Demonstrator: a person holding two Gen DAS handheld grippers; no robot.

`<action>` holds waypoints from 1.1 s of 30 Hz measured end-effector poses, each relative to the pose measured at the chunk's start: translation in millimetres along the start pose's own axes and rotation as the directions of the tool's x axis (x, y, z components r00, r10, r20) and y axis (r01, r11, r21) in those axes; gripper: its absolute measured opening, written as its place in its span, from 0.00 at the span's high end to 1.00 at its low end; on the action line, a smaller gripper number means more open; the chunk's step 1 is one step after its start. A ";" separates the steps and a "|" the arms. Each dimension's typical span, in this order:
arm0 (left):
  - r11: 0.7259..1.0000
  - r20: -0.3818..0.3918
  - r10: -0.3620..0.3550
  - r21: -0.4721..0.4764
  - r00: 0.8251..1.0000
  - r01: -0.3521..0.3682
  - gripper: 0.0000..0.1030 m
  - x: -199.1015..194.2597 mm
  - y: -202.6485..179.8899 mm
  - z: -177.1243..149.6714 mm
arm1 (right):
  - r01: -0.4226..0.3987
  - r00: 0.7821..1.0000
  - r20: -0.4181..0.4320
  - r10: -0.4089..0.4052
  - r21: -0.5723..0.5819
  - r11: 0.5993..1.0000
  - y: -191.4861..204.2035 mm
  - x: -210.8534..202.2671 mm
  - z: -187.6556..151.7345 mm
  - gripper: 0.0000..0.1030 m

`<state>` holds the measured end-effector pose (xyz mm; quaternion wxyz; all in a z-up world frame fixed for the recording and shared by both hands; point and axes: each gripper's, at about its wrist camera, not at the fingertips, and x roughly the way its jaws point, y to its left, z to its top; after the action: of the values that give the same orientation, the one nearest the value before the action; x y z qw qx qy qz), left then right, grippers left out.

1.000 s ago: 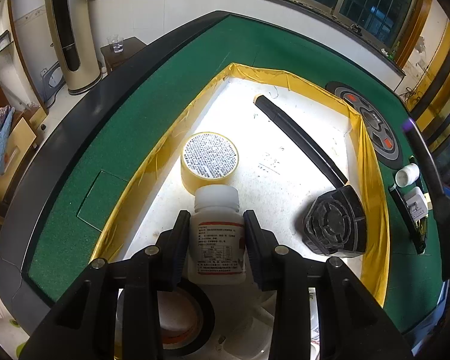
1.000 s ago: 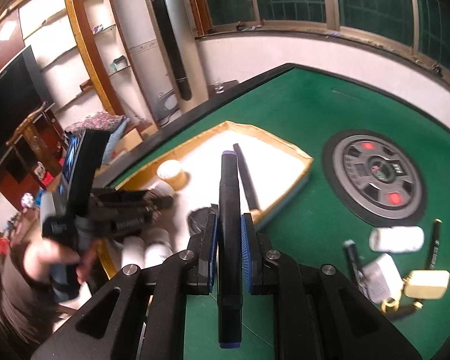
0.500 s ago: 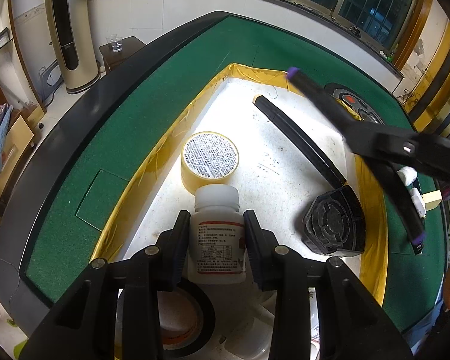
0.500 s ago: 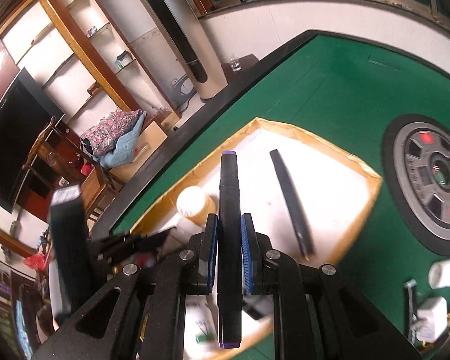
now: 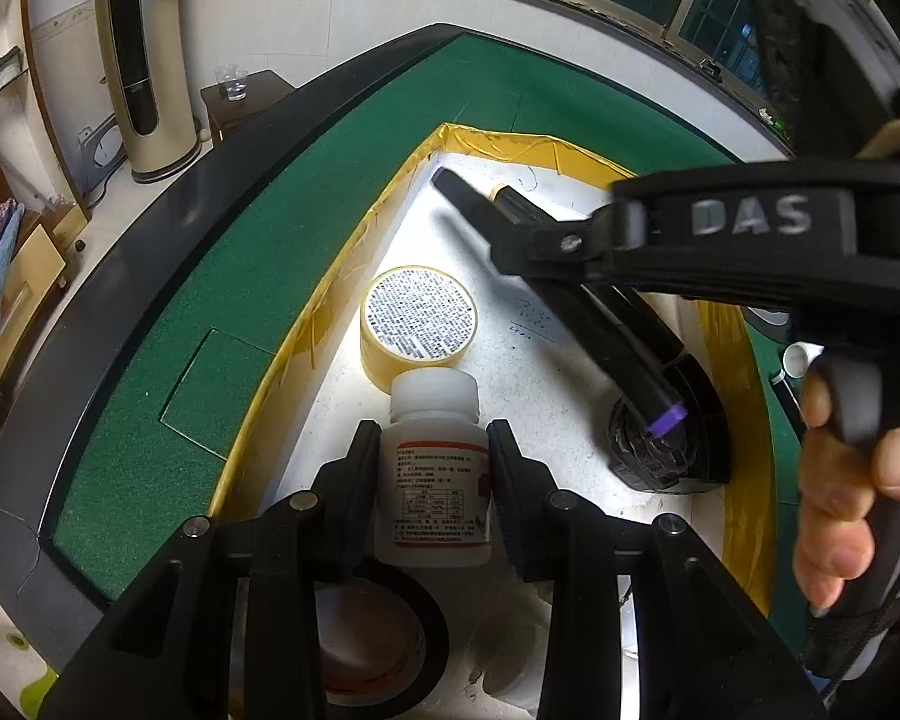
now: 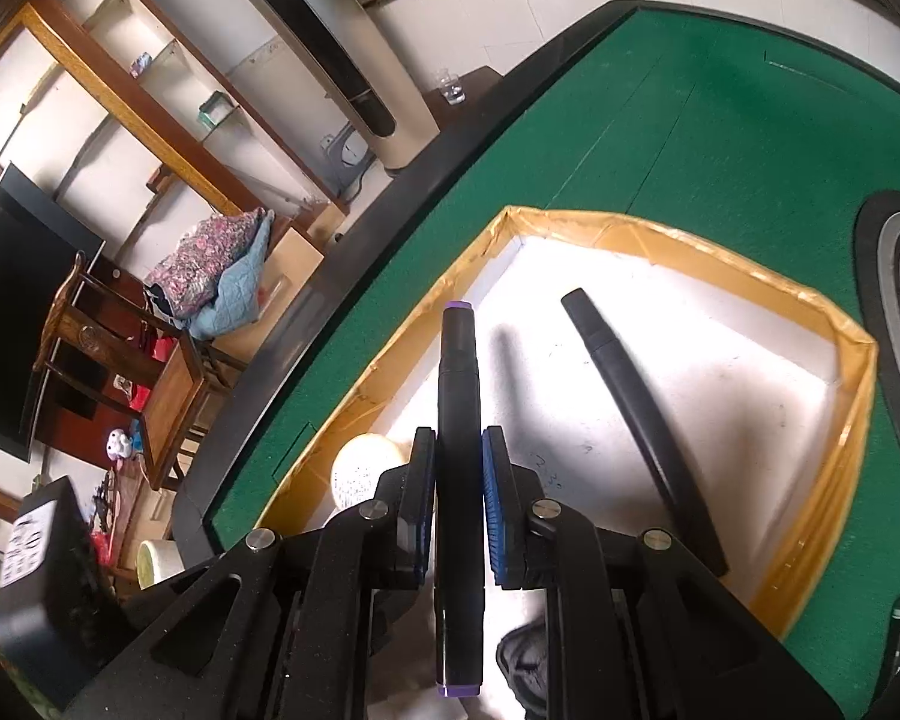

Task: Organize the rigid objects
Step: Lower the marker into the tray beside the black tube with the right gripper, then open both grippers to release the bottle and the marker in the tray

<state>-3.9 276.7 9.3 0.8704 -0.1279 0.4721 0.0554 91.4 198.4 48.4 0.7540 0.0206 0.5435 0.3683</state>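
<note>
"DAS" on right gripper (image 5: 498, 222); bottle (image 5: 433, 480) label illegible

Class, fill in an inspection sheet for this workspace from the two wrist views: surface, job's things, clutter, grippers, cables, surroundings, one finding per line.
Surface: green felt table bearing a white tray with a yellow taped rim.
Job's things: in the tray, a tape roll, a long black stick, a black round part and a black tape ring.
Clutter: a white cap on the felt beside the tray.
Grippers: left gripper around a white pill bottle, pads at its sides; right gripper shut on a black marker with purple ends, over the tray.
Cables: nothing seen.
Surroundings: tower fan, shelves, windows, chair, dark screen.
</note>
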 end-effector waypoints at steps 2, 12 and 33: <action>1.000 0.002 0.005 0.004 1.000 -0.005 0.67 0.4 -1.7 -0.3 | 0.007 1.000 -0.010 -0.007 -0.008 1.000 -1.4 4.7 -0.1 0.87; 1.000 0.005 0.005 0.010 1.000 -0.005 0.67 0.3 -0.7 -3.5 | 0.026 1.000 -0.014 -0.025 0.030 0.999 -21.9 7.9 4.9 0.87; 1.000 0.008 0.013 0.015 1.000 -0.013 0.67 -0.9 -3.1 -3.9 | 0.045 0.999 -0.002 -0.045 0.009 0.999 -17.9 9.5 4.5 0.87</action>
<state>-6.9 272.7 8.6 0.8728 -0.1182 0.4700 0.0580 106.0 192.5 34.8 0.7615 0.0112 0.5462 0.3487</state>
